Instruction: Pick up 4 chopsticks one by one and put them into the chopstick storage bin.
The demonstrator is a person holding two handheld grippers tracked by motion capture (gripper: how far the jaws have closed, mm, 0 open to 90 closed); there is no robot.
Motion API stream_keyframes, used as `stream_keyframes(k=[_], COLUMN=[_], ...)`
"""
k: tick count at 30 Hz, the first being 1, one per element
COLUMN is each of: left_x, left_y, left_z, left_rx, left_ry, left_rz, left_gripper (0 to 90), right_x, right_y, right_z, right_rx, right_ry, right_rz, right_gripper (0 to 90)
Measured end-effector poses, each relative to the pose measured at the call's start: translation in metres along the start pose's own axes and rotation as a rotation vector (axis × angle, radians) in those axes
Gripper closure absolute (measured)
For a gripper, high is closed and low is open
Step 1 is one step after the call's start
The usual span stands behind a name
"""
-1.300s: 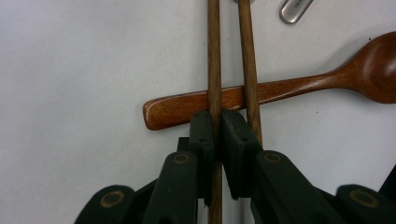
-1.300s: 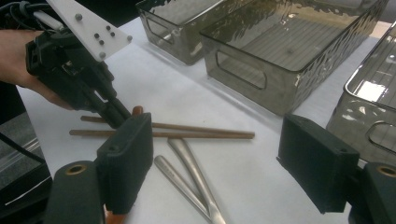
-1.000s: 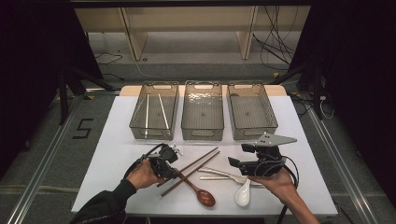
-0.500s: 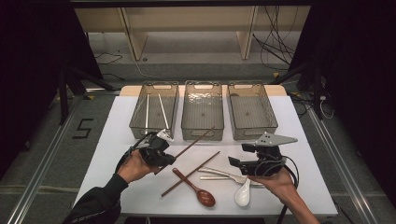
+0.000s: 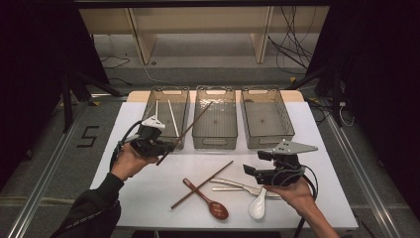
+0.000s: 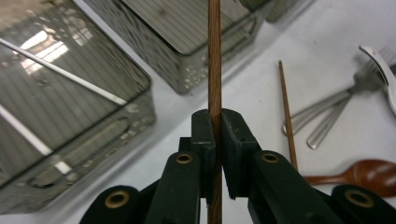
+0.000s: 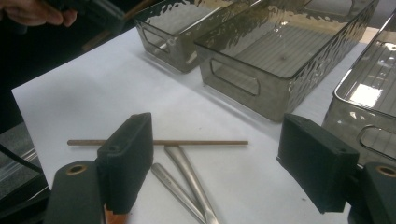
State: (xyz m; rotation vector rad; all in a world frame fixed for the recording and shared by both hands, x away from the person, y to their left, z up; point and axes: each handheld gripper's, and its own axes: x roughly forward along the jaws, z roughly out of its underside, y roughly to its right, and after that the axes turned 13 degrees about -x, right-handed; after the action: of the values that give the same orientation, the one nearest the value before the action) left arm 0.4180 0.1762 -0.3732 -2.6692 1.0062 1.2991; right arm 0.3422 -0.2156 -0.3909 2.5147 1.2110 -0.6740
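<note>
Table: white top [image 5: 148, 186], set on a grey floor; a painted "5" [image 5: 87, 136] on the floor at left.
Room: dark on both sides; pale wooden frame [image 5: 198, 29] and loose cables [image 5: 289, 39] behind the table.
Left gripper [image 5: 161, 147]: jaws clamped on a brown chopstick [image 5: 185, 131], held up off the table in front of the bins; the stick slants up and away, its far end over the near left corner of the middle bin.
Right gripper [image 5: 247, 171]: jaws wide apart, nothing between them, low over the cutlery at the near right.
Left bin [image 5: 153, 106]: smoky clear plastic, two pale sticks [image 5: 171, 116] inside.
Middle bin [image 5: 215, 141]: nothing seen inside.
Right bin [image 5: 270, 141]: nothing seen inside.
On table: second brown chopstick [image 5: 205, 182] lying across the handle of a brown wooden spoon [image 5: 210, 202]; metal cutlery [image 5: 233, 184] and a white spoon [image 5: 257, 206] just beside, under the right gripper.
Obstructions: left bin's near wall lies between held chopstick and bin floor.
</note>
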Motion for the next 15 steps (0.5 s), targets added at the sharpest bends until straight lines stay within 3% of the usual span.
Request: stream_keyframes(k=[15], left_x=[-0.01], left_y=[-0.038], left_z=[-0.029], left_rx=[-0.112], left_ry=[0.122], left_rz=[-0.05], left_gripper=[83.8], right_x=[0.0], right_y=[0.001], right_z=[0.0], right_rx=[0.003], right_ry=[0.008], right_rz=[0.001], right_gripper=[27.4])
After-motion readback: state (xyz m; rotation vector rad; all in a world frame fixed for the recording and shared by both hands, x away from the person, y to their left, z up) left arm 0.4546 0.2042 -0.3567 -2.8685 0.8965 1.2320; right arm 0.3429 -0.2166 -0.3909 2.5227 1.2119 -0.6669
